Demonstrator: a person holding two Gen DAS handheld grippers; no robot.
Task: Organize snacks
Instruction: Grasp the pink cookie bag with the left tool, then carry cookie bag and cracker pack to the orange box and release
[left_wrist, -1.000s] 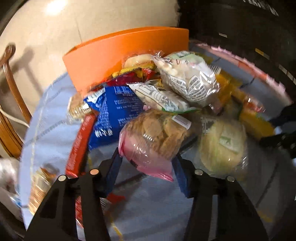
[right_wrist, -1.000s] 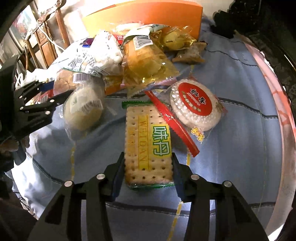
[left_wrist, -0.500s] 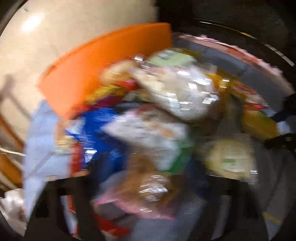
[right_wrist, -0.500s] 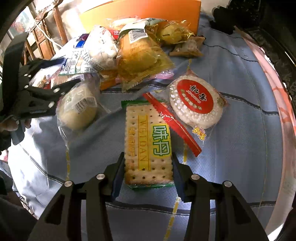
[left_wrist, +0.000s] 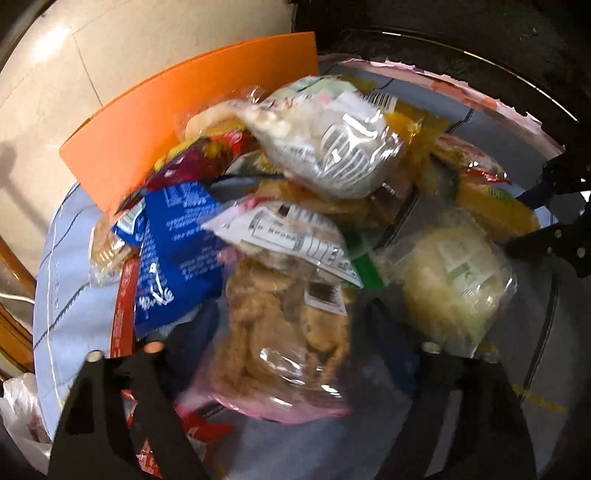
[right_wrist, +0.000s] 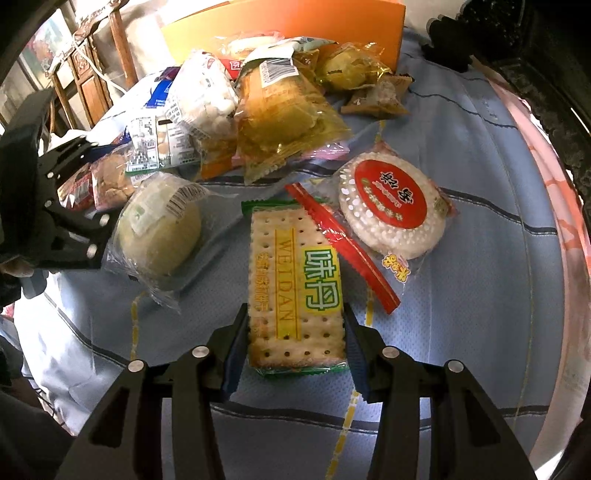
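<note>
Sorting has barely begun: the right tool (right_wrist: 295, 341) pinches a cracker packet (right_wrist: 295, 284), the left tool (left_wrist: 284, 365), jaws just spreading, straddles a cookie bag (left_wrist: 284, 332), other snacks heaped on the table (right_wrist: 480, 295).

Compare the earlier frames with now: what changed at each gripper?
The left gripper has just been opening; its jaws stand wider around the pink-edged cookie bag, which sits lower and closer between them, apparently let go. The right gripper stayed clamped on the cracker pack; the round bun and rice cake did not move.
</note>
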